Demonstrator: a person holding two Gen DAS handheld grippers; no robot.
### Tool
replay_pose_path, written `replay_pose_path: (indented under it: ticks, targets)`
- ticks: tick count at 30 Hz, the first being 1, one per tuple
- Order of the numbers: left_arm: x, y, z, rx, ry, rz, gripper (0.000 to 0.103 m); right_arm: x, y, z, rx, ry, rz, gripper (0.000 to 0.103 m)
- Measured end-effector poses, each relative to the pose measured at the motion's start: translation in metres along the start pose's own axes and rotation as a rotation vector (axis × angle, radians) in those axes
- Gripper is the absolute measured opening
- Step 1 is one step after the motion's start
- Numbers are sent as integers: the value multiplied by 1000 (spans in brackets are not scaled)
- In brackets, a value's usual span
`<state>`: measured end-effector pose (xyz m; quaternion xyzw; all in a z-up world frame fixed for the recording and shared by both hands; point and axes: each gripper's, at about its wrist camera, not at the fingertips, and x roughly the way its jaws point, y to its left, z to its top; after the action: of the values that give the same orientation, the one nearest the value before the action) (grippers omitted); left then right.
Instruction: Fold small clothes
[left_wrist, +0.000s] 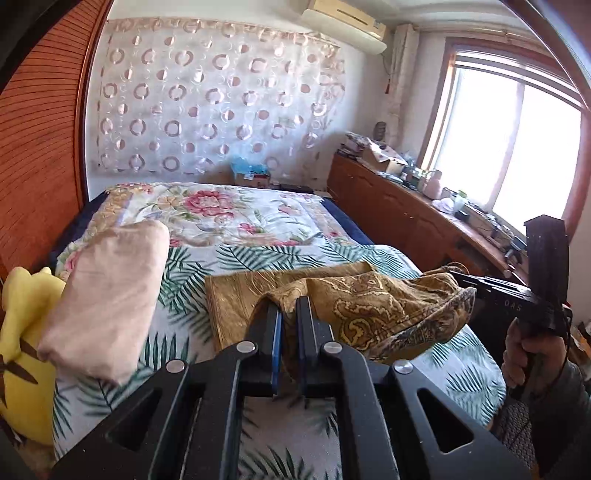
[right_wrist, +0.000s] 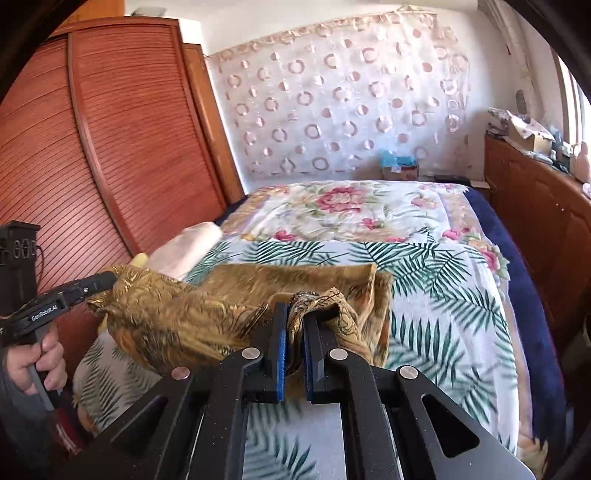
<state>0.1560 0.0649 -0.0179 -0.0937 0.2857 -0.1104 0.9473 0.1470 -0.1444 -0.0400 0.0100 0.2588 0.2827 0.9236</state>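
A small mustard-gold garment with a paisley pattern (left_wrist: 373, 306) is held over the bed between both grippers. My left gripper (left_wrist: 289, 302) is shut on its left end. My right gripper (right_wrist: 295, 308) is shut on its right end, where the cloth bunches between the blue pads. The near edge is lifted and sags in the middle; the far part (right_wrist: 295, 277) still lies flat on the bedspread. The right gripper also shows at the right of the left wrist view (left_wrist: 458, 275), and the left gripper at the left of the right wrist view (right_wrist: 110, 278).
A beige folded cloth (left_wrist: 107, 295) and a yellow plush toy (left_wrist: 22, 343) lie at the bed's left side. The bed has a floral and palm-leaf spread (right_wrist: 424, 266). A wooden wardrobe (right_wrist: 110, 147) stands left, a cluttered wooden cabinet (left_wrist: 406, 214) right.
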Motion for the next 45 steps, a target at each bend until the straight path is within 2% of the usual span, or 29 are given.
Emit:
replay_pose_path:
  ticks: [3,5,11,13,16,19,22,25,28,29,30,32,34,36,37,38,40,43,45]
  targets:
    - [23,8,4,-3,17,30,8,26,-6,4,0,18,-37,7]
    - [35,12,4,-8,37,47,8,35,-9,3,32,29,-28,11]
    - [42,15,6,0,47,67,8,27,2,11,-44,15,-60,18]
    - [50,19,7,-7,63,72,8,20,6,11,-70,17,-39,21]
    - [66,25,8,-12,96,96,8,9,7,12,-67,11,-12,31]
    - [79,29,9,-15,122,114,8,0,0,12,-56,-14,-8,53]
    - [83,28,13,-16,132,117,8,-3,-3,10,-105,-45,-62,54]
    - [78,30,20,-44,118,84,8,9,-4,2,-155,-7,-72,54]
    - [66,27,26,-49,89,57,11,28,-3,-6,-198,47,-98,54]
    - [61,26,27,-40,77,58,18,36,-3,-7,-213,59,-112,54]
    - [58,25,29,-33,67,62,33,44,-4,-6,-225,67,-125,54]
    - [50,25,31,-22,38,67,49,61,-6,1,-233,78,-149,54]
    - [46,28,32,-26,32,59,56,76,-12,9,-221,84,-166,54]
    - [45,31,31,-32,33,59,72,90,-20,18,-188,99,-156,54]
    - [44,33,30,-33,34,57,74,97,-24,22,-168,112,-144,50]
    - [45,35,27,-33,38,56,75,100,-24,27,-154,121,-128,35]
    - [48,40,22,-28,52,60,75,109,-29,32,-131,153,-83,18]
    - [58,43,15,-13,75,77,75,113,-34,34,-143,165,-52,8]
    - [71,43,11,1,102,78,75,116,-42,37,-140,155,-67,7]
